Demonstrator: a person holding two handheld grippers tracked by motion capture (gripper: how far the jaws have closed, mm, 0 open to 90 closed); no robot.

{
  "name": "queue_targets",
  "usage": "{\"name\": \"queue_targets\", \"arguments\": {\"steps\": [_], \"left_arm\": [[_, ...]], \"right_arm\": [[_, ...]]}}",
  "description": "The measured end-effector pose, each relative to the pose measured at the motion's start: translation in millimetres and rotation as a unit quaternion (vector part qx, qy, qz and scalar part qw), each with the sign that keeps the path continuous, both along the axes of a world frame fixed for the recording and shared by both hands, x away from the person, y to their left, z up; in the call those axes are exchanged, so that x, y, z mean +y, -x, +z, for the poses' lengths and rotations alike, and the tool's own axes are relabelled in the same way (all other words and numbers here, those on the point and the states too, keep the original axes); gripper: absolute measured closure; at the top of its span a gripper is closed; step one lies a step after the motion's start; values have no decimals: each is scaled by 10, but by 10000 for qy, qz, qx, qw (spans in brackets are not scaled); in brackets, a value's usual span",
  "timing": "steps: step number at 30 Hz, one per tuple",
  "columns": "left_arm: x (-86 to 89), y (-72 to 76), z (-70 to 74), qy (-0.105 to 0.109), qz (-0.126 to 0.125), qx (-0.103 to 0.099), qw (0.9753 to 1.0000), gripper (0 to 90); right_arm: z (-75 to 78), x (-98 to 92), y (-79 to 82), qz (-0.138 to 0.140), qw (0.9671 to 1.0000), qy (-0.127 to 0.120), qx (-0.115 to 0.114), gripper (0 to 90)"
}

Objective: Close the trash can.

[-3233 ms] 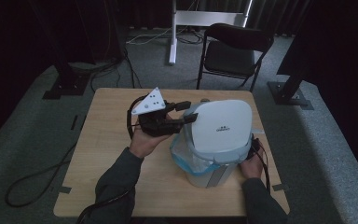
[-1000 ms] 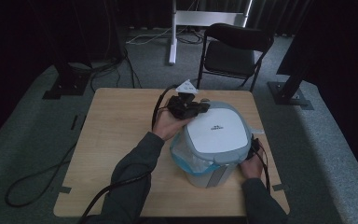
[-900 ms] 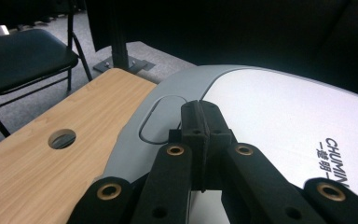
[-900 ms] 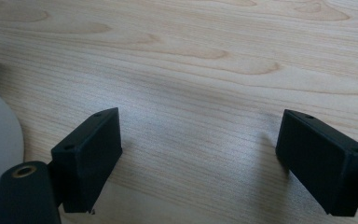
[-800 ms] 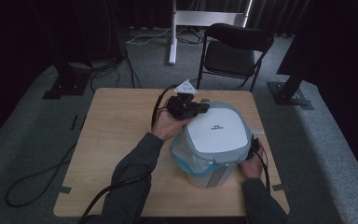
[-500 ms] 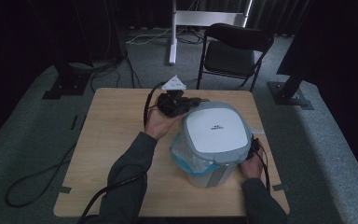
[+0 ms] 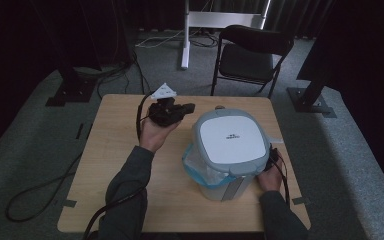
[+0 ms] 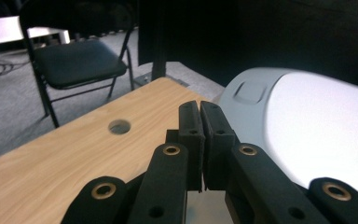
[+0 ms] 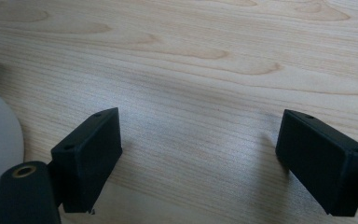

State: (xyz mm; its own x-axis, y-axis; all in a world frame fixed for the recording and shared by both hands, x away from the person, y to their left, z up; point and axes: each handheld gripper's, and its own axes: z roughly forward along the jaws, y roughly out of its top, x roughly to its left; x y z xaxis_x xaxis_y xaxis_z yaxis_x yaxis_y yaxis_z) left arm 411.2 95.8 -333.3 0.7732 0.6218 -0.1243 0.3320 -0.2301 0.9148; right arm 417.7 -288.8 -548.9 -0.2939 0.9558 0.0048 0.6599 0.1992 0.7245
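Bin (image 7: 230, 150) upright, lid (image 7: 229, 139) facing up

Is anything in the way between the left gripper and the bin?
Nothing visible. The left gripper is shut and hangs just beside the bin, with bare table under it and the bin's lid right next to its jaws.

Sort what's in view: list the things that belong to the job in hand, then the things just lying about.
In the job:
- lidded bin with blue liner
- left tongs, shut, beside the lid
- right tongs, open over the table

Lying about:
- folding chair
- floor cables
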Motion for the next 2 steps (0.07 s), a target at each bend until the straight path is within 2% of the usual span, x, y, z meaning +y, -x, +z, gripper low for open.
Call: {"name": "queue_targets", "arguments": {"steps": [2], "left_arm": [[79, 11, -56, -44, 67, 31, 10000, 830]], "right_arm": [[0, 0, 0, -1, 10000, -2, 2, 131]]}}
